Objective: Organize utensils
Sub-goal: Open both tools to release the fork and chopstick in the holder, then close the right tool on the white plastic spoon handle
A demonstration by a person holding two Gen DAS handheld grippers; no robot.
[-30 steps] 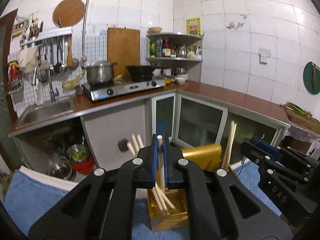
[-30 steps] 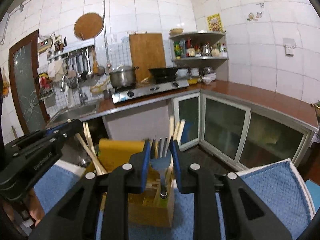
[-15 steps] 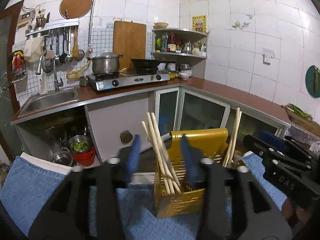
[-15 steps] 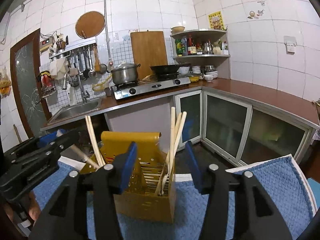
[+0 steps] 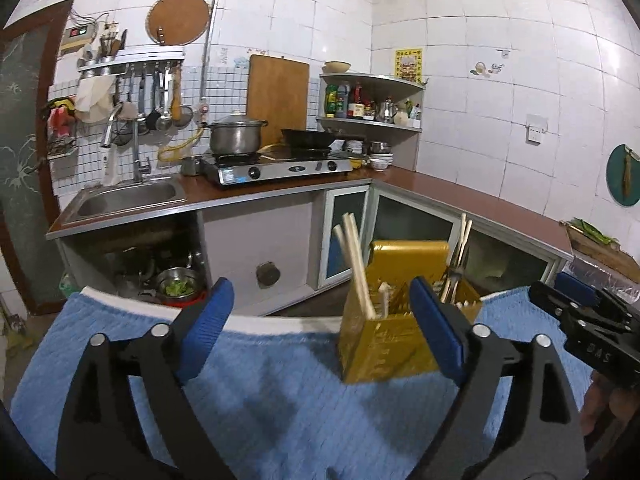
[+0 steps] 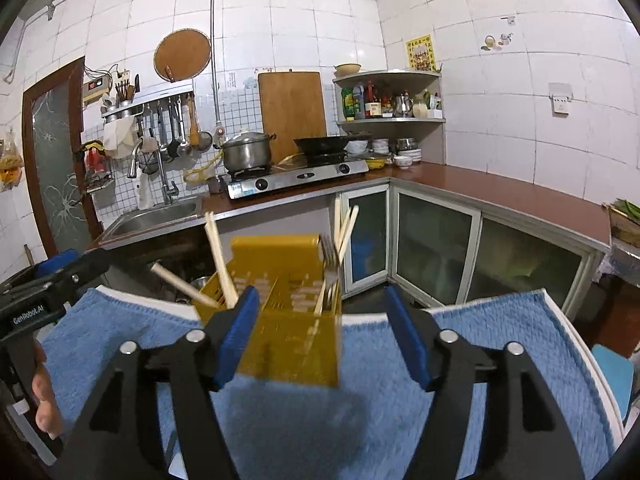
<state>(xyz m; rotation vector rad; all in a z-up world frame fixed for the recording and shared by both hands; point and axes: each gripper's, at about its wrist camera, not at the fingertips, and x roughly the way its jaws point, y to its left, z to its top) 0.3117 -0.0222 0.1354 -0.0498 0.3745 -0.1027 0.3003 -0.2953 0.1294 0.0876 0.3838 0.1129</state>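
Blue towel (image 5: 280,400): bare across its left and near part, free passage for a gripper. Obstacle: yellow utensil holder (image 5: 384,344) upright on towel, w/ chopsticks (image 5: 356,264) leaning out of its left side and more sticks plus a fork (image 6: 329,268) rising at its right, blocking approach from above. Left gripper (image 5: 320,332): jaws opening, nothing between; its right finger overlaps the holder in view. Right gripper (image 6: 320,336): jaws opening, empty, holder just ahead. Towel right of holder bare.
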